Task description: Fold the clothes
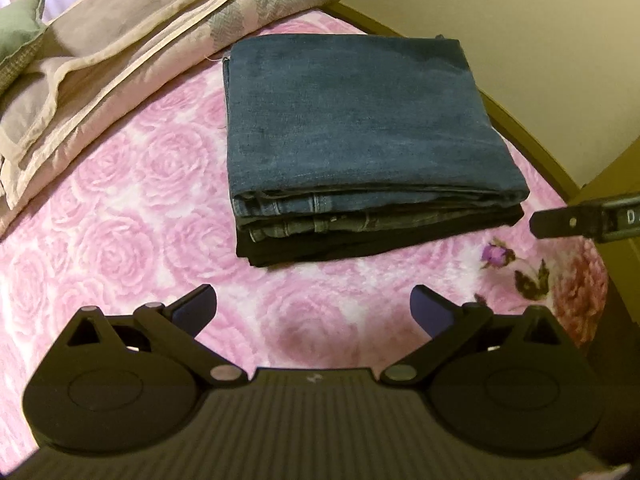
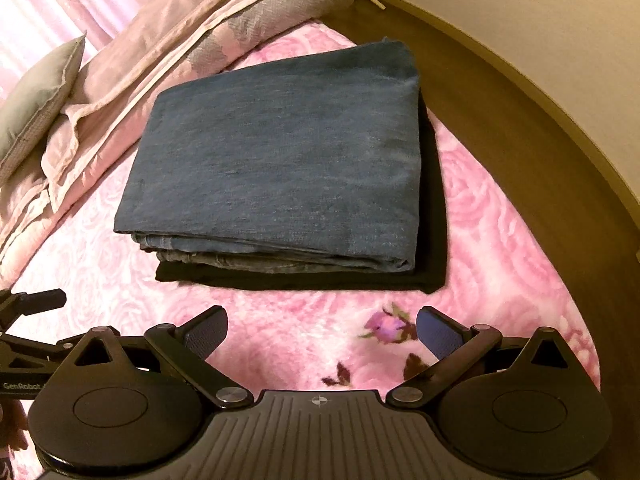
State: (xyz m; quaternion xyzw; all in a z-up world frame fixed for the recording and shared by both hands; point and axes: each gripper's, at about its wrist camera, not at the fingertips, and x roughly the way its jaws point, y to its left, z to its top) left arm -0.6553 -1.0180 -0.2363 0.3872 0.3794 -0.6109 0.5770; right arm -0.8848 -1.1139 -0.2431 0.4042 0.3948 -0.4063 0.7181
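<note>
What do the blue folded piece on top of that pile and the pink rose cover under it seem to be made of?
The folded jeans look like denim: faded matte blue weave, with stitched seams showing at the folded edge. The pink rose blanket looks like plush fleece, probably synthetic: soft fuzzy pile with raised rose shapes.

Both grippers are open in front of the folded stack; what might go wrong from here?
1. The folded jeans sit off-centre on the black garment; a push may slide them.
2. The stack lies near the bed edge and might tip over it.
3. Open left gripper fingers may snag the loose fold layers.
</note>
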